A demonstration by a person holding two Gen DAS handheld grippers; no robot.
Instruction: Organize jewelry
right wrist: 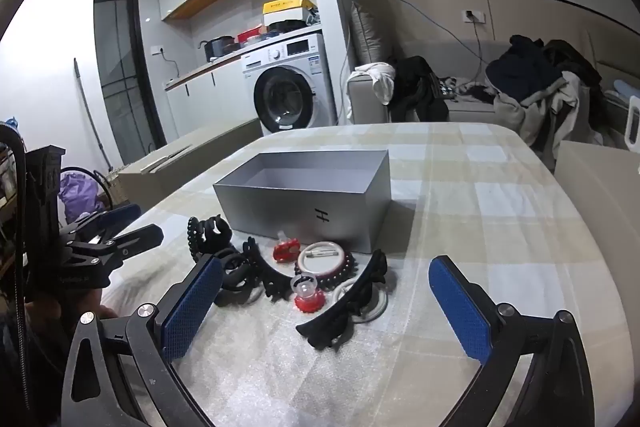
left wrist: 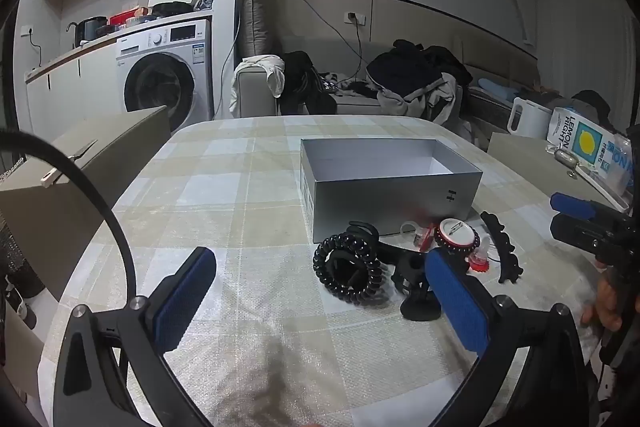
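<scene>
An open grey box (left wrist: 394, 197) (right wrist: 316, 205) stands on the checked table, empty as far as I see. In front of it lie a black coil hair tie (left wrist: 350, 269) (right wrist: 193, 239), black claw clips (left wrist: 502, 247) (right wrist: 344, 301), a round white brooch with a dark beaded rim (left wrist: 457, 233) (right wrist: 325, 259), and small red pieces (left wrist: 478, 261) (right wrist: 306, 293). My left gripper (left wrist: 320, 301) is open and empty, just short of the coil tie. My right gripper (right wrist: 326, 311) is open and empty, just short of the near claw clip.
The table (left wrist: 224, 211) (right wrist: 500, 211) is covered with a checked cloth. A cardboard box (left wrist: 80, 163) stands off its left side. A white jug (left wrist: 528, 121) and a lemon-print packet (left wrist: 588, 151) sit at the far right. A sofa with clothes lies behind.
</scene>
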